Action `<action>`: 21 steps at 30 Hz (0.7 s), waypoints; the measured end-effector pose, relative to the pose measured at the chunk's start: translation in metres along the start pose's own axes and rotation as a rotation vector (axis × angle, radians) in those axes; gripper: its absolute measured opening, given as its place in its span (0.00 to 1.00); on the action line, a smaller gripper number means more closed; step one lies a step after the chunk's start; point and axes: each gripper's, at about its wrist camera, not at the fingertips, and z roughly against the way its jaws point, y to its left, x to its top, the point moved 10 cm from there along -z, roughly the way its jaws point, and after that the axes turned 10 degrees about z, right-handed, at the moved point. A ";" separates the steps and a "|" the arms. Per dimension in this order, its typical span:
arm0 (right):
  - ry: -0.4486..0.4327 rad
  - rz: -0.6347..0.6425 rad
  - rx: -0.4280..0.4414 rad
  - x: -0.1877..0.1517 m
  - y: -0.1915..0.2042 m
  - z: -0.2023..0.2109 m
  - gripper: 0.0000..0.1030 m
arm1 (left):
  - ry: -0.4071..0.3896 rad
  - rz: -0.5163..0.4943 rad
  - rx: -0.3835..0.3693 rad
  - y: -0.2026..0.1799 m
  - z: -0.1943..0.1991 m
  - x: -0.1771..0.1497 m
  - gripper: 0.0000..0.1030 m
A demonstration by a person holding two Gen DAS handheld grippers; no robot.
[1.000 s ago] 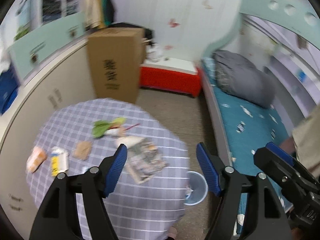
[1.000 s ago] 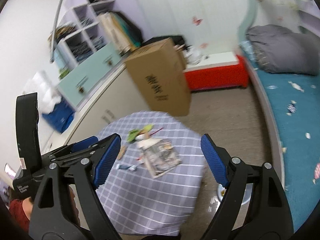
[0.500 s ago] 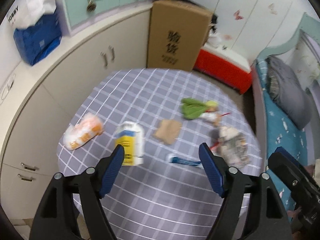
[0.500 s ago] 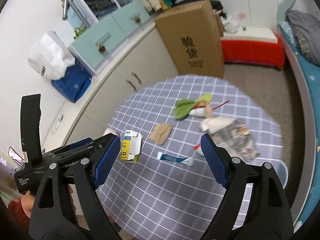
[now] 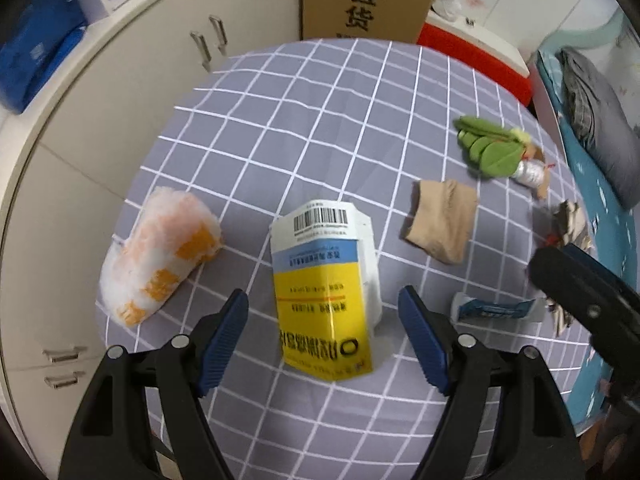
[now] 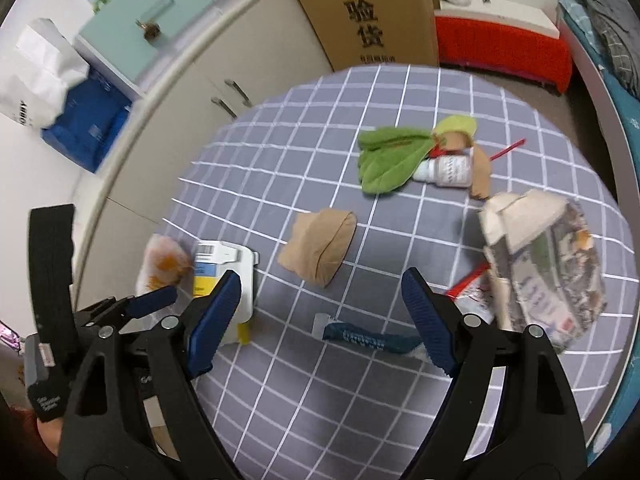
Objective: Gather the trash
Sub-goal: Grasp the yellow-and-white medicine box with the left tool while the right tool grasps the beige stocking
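Trash lies scattered on a round table with a grey checked cloth [image 5: 320, 120]. My left gripper [image 5: 322, 300] stands open just above a yellow and blue carton [image 5: 320, 280], its fingers on either side of it and apart from it. An orange and white bag [image 5: 160, 256] lies to its left, a tan folded piece [image 5: 440, 220] to its right. My right gripper [image 6: 320, 280] is open above a blue tube [image 6: 368, 338], with nothing held. Green leaves [image 6: 392, 156], a small white bottle [image 6: 448, 170] and crumpled newspaper [image 6: 548, 272] lie further off.
A tall cardboard box [image 5: 368, 0] stands behind the table, cream cabinets [image 5: 80, 160] to the left. A red bench [image 6: 500, 48] and a bed with a teal sheet [image 5: 600, 208] are at the right. A blue bag [image 6: 88, 128] sits on the counter.
Both grippers have come down toward the table and tipped downward. The left one now straddles the carton, and the right one hangs over the tube. The trash has not moved.
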 end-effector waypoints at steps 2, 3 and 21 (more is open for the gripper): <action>0.018 -0.003 -0.006 0.000 0.000 -0.012 0.79 | 0.011 -0.007 -0.001 0.003 -0.006 0.000 0.73; 0.022 -0.002 -0.011 0.001 0.000 -0.016 0.79 | 0.022 -0.009 -0.007 0.003 -0.009 0.000 0.72; 0.100 0.133 -0.039 0.013 0.002 -0.071 0.25 | -0.104 0.004 -0.047 0.007 0.013 0.024 0.36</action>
